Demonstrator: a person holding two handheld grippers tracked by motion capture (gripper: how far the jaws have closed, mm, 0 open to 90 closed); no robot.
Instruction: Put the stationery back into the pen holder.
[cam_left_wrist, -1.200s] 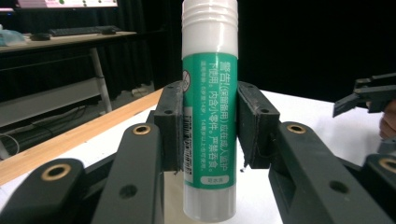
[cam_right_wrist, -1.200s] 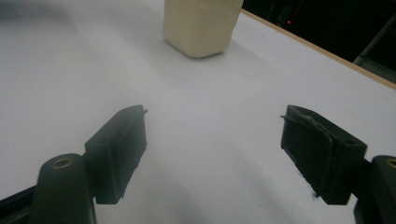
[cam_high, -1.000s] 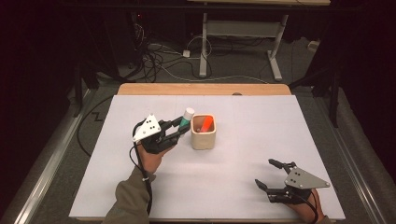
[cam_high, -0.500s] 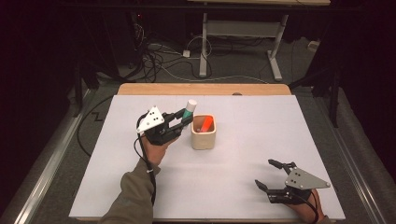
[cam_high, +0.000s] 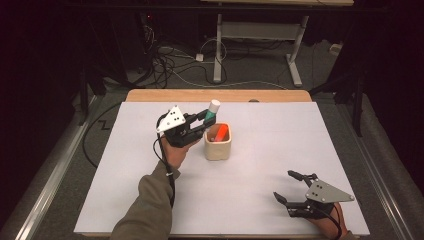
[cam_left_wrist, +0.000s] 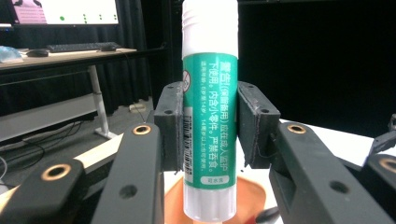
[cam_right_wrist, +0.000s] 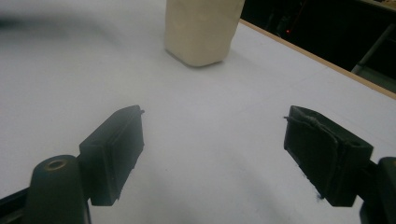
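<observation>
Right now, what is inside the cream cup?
The cream cup holds something orange-red that leans against its rim. The cup's wall hides its lower part and the bottom. The glue stick hangs above the cup in the left claw.

Green glue stick (cam_left_wrist: 209, 116) with white cap, upright, raised just above the cream cup (cam_high: 218, 148) mid-table, far side

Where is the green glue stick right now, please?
The glue stick stands upright, clamped in the left tongs, in the high view just above the cream cup's back-left rim, left of the table's centre.
</observation>
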